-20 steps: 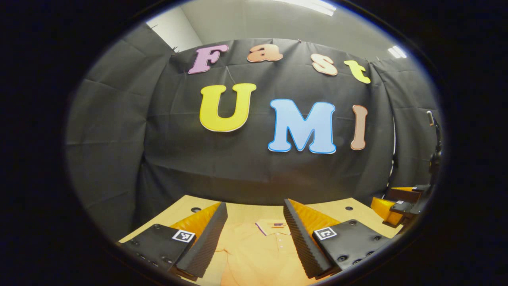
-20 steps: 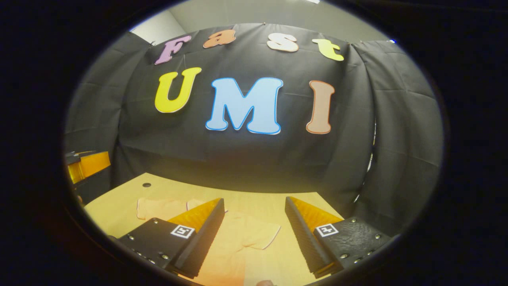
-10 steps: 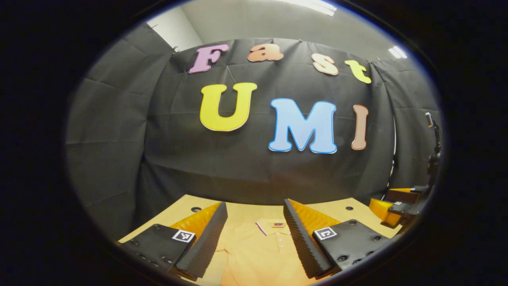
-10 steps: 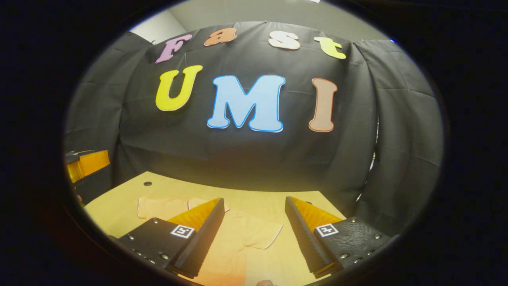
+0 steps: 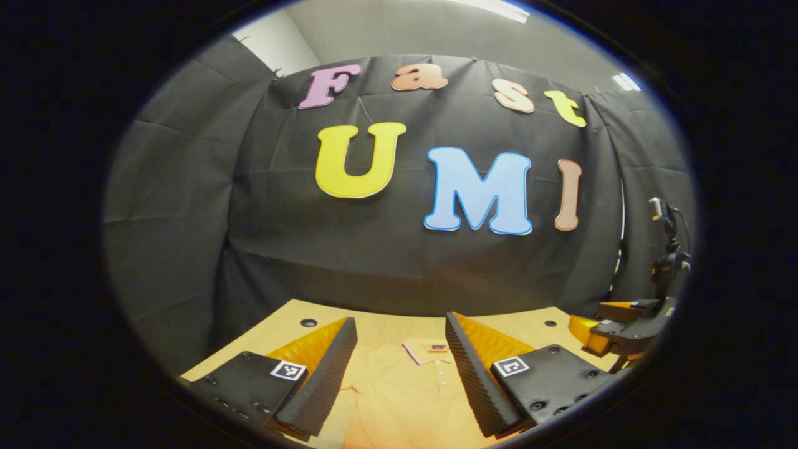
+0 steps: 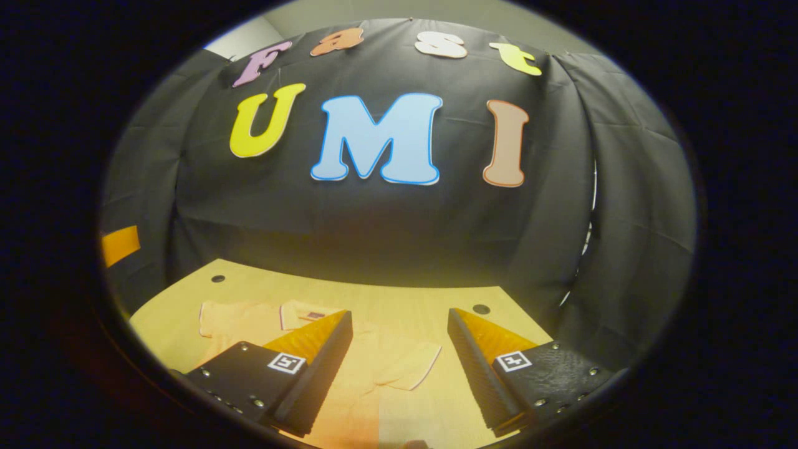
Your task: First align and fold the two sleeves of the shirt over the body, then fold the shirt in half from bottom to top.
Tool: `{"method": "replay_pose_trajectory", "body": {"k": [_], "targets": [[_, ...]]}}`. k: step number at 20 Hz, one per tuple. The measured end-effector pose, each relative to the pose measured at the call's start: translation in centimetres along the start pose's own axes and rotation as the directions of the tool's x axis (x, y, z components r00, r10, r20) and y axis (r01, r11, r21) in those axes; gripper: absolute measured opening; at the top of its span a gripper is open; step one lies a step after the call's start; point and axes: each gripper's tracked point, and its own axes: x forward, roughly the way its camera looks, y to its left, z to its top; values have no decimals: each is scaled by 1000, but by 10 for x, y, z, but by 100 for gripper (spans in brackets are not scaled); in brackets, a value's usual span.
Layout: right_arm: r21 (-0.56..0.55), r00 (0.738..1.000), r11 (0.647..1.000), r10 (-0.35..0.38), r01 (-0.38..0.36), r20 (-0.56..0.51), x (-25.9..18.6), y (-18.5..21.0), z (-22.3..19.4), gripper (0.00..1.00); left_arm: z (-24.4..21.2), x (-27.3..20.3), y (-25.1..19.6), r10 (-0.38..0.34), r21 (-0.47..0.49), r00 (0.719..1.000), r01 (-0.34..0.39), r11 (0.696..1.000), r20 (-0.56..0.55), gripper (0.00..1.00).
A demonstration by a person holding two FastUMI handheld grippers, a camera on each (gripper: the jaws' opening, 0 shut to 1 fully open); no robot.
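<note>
**Shirt lies flat on the table**

Shirt is orange and rests under both tools. The left gripper has its fingers spread wide, holding nothing, above the collar. The right gripper is spread wide too, above one short sleeve. Underneath is the wooden table.

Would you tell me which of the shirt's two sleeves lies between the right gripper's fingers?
The sleeve spread toward the table's bare side; the other sleeve lies beyond the collar.
</note>
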Motion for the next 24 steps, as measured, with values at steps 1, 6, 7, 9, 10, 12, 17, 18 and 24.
{"method": "replay_pose_trajectory", "body": {"k": [1, 6, 7, 9, 10, 12, 17, 18, 24], "targets": [[4, 1000, 1000, 0, 0, -26, 9, -1, -7, 95, -2, 1, 2, 5, 2, 1000, -5, 1000, -2, 94], [16, 986, 1000, -10, 13, -168, 50, -15, -48, 95, -7, 5, 10, 31, 10, 999, -31, 999, -16, 93], [20, 981, 1000, -12, 16, -195, 58, -18, -56, 95, -8, 8, 12, 38, 11, 999, -38, 999, -19, 93], [25, 970, 999, -16, 23, -241, 76, -23, -75, 95, -11, 12, 13, 48, 7, 999, -48, 999, -25, 94], [28, 966, 999, -15, 23, -260, 86, -25, -83, 95, -12, 14, 11, 50, 2, 998, -50, 999, -28, 94], [32, 955, 999, -18, 29, -295, 103, -29, -99, 95, -17, 20, 9, 49, -7, 998, -50, 999, -36, 94], [65, 923, 997, -18, 47, -385, 133, -38, -137, 96, -26, 33, 3, 56, 1, 997, -56, 998, -55, 94], [79, 916, 996, -10, 46, -402, 138, -38, -144, 96, -28, 33, 3, 59, 3, 996, -58, 998, -60, 94], [113, 884, 991, -4, 64, -468, 158, -41, -172, 96, -36, 33, 1, 71, 7, 995, -71, 997, -76, 94]]}}
